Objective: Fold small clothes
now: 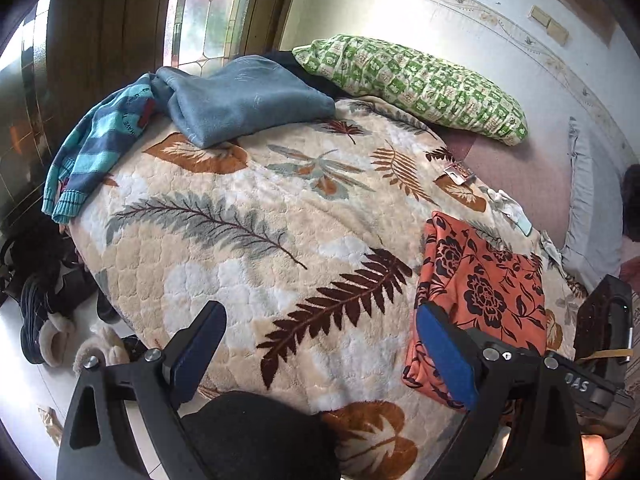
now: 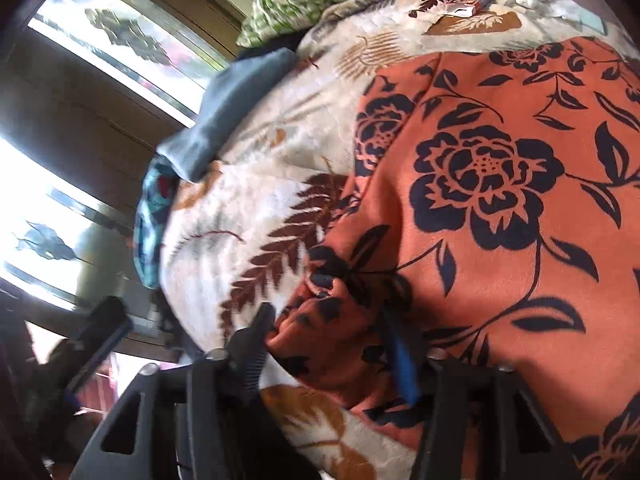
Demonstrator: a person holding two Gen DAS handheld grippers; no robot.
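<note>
Fingers of the left gripper (image 1: 316, 354) are spread wide with nothing between them, hanging over bare leaf-print blanket (image 1: 248, 240) on the bed. Those of the right gripper (image 2: 332, 344) are parted too; a bunched edge of the orange floral garment (image 2: 500, 208) sits in the gap, but the view is blurred and I see no pad pressing on it, so I judge it let go rather than pinched.

That orange garment (image 1: 480, 300) lies as a compact, roughly squared bundle on the blanket, just right of the left gripper and well short of the green patterned pillow (image 1: 412, 84). By its shape it looks folded, or nearly so; the near corner is still a little rumpled.

Left of the pillow, at the far edge of the bed, a grey-blue garment (image 1: 248, 100) lies loosely doubled, and beside it a striped blue sweater (image 1: 92, 156) droops over the bed's edge, clearly unfolded. Some small pale cloth pieces (image 1: 508, 200) lie beyond the orange bundle, toward the pillow; what they are I cannot tell.

So one item seems done, and at least two wait.
</note>
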